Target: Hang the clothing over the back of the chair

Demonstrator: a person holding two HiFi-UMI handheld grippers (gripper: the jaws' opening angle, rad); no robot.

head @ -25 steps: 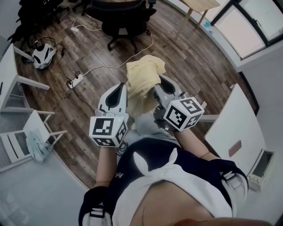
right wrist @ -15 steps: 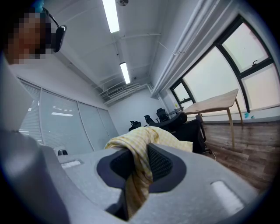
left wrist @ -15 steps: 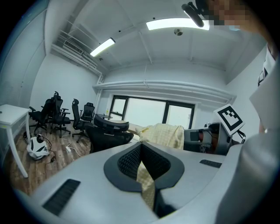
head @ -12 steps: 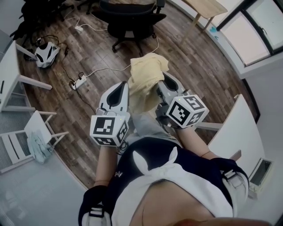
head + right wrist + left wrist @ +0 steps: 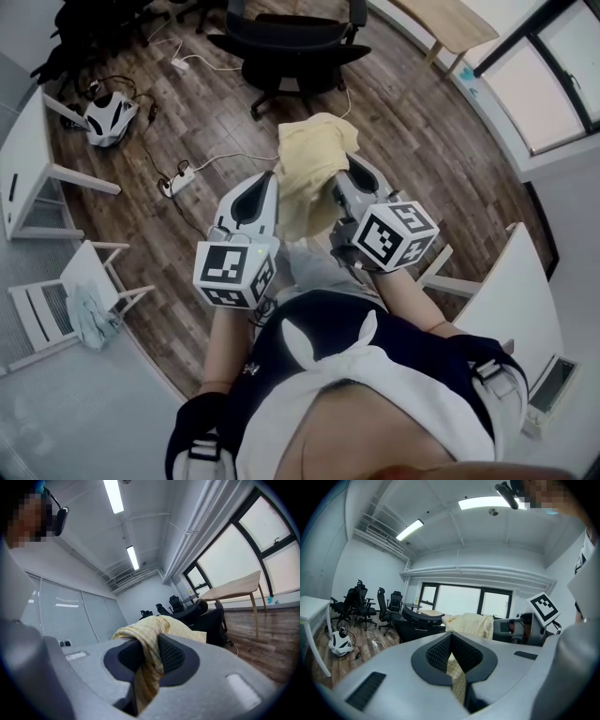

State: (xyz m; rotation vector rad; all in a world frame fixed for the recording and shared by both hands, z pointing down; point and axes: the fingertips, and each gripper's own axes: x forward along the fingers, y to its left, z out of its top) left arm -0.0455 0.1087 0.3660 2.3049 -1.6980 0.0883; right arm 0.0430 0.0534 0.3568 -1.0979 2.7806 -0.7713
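Observation:
A pale yellow piece of clothing (image 5: 309, 173) hangs bunched between my two grippers above the wooden floor. My left gripper (image 5: 263, 190) is shut on its left edge; in the left gripper view a strip of the clothing (image 5: 454, 674) is pinched between the black pads. My right gripper (image 5: 341, 185) is shut on the other side, with the clothing (image 5: 149, 641) draped over and between its pads. The black office chair (image 5: 298, 42) stands ahead at the top of the head view, apart from the clothing. The chair (image 5: 417, 623) also shows behind the cloth in the left gripper view.
A white power strip (image 5: 178, 180) and cables lie on the floor to the left of the chair. A white rounded device (image 5: 111, 117) sits near a white table (image 5: 23, 164). A white folding chair (image 5: 61, 300) stands at the left, a white desk (image 5: 506, 300) at the right, and a wooden table (image 5: 450, 21) at the top right.
Both grippers have carried the clothing forward towards the black office chair, which now shows nearer. The grip on the cloth is unchanged.

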